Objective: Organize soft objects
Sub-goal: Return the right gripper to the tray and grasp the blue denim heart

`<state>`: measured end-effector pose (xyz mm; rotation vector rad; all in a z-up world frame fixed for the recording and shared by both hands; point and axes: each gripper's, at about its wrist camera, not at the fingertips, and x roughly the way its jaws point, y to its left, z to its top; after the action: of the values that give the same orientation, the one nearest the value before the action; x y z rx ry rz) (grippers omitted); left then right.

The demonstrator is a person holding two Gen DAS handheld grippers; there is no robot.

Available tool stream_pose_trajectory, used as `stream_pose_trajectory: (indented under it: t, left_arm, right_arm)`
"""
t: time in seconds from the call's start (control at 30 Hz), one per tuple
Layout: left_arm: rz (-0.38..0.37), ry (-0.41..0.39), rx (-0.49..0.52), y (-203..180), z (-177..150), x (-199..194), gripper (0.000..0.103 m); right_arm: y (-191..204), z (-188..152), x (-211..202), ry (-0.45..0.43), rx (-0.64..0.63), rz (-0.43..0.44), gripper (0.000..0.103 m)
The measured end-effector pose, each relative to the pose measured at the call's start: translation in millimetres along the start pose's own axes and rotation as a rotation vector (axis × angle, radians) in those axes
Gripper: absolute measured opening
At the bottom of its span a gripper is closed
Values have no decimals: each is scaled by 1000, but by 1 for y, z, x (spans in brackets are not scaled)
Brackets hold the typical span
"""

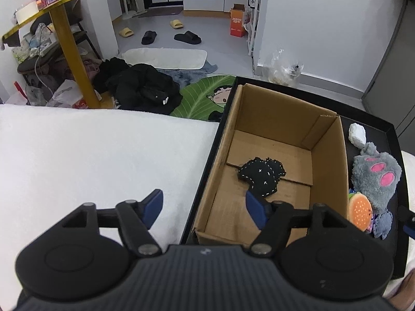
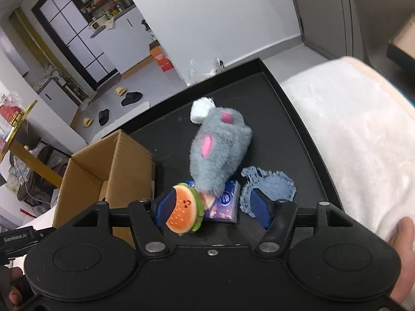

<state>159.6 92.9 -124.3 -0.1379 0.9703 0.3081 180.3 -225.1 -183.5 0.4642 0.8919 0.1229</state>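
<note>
A cardboard box (image 1: 329,155) stands in a black tray (image 1: 389,132) on a white bed. A black stitched fabric piece (image 1: 260,175) lies on the box floor. My left gripper (image 1: 205,204) is open and empty over the box's near left wall. Beside the box (image 2: 124,163) on the tray (image 2: 293,119) lie a grey plush paw (image 2: 218,150), a burger plush (image 2: 184,211), a purple tissue pack (image 2: 225,206), a blue denim piece (image 2: 272,184) and a white wad (image 2: 201,108). My right gripper (image 2: 212,207) is open around the burger and tissue pack, not clamped.
The white bed cover (image 1: 98,155) spreads left of the tray and also right of it (image 2: 350,142). On the floor beyond lie black clothes (image 1: 142,85), slippers (image 1: 186,37) and a green mat (image 1: 205,96). A gold-legged table (image 1: 70,49) stands at the far left.
</note>
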Motion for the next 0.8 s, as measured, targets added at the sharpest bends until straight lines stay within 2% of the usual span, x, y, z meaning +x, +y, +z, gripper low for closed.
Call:
stream_pose_trajectory:
  t: [0.13, 0.33, 0.4, 0.73, 0.8]
  left_arm:
    - [15, -1, 16, -4, 0, 1, 71]
    - [31, 23, 21, -6, 2, 6, 71]
    - [41, 37, 22, -6, 3, 9, 71]
    - [48, 58, 55, -15, 5, 16, 71]
    - [45, 65, 51, -14, 5, 17, 71]
  right_arm:
    - [-6, 0, 7, 4, 25, -9, 61]
    - [-25, 2, 17, 5, 86, -75, 49]
    - [-30, 1, 23, 16, 92, -99, 49]
    - [-26, -4, 49, 67, 23, -183, 49]
    - [-26, -5, 53, 77, 4, -199, 43]
